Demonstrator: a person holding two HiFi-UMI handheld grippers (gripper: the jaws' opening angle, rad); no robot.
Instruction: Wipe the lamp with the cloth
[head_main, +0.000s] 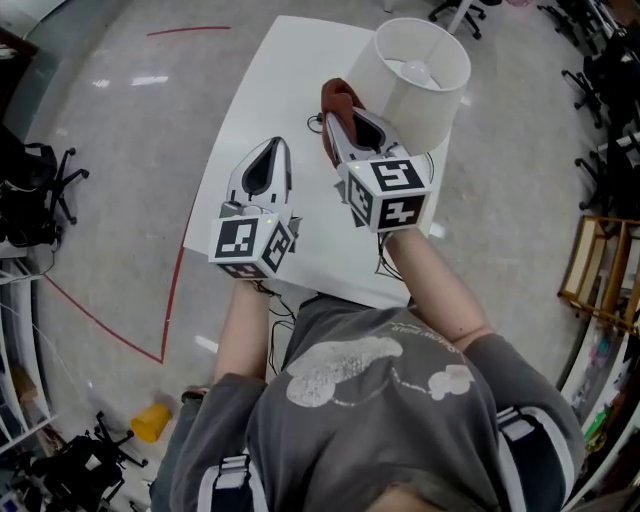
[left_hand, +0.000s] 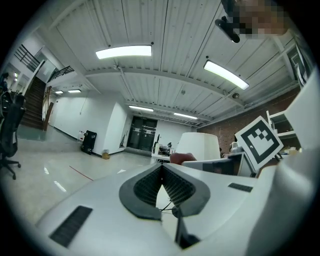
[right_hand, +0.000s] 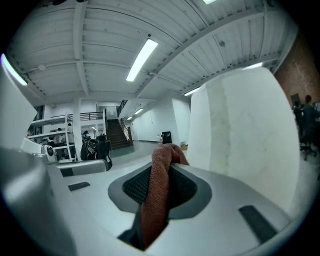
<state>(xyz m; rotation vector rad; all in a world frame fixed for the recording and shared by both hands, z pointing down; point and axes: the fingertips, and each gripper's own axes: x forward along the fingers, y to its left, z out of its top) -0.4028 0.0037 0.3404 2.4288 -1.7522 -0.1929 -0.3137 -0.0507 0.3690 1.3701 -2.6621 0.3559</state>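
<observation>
Fingers of my right gripper (head_main: 338, 118) pinch the cloth (head_main: 334, 95) beside the lampshade (head_main: 418, 80); left gripper (head_main: 272, 150) clenched, empty. Next I'd press it on.

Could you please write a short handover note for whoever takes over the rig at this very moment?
Left gripper: shut, empty, hovering over the white table.
Right gripper: shut on the cloth, held up close beside the shade of the lamp. Whether they touch cannot be told.
The lamp stands upright at the table's far right corner.
Done: the cloth is gripped and brought to the shade.
Left: wipe the lamp. How much is already wiped does not show.
</observation>
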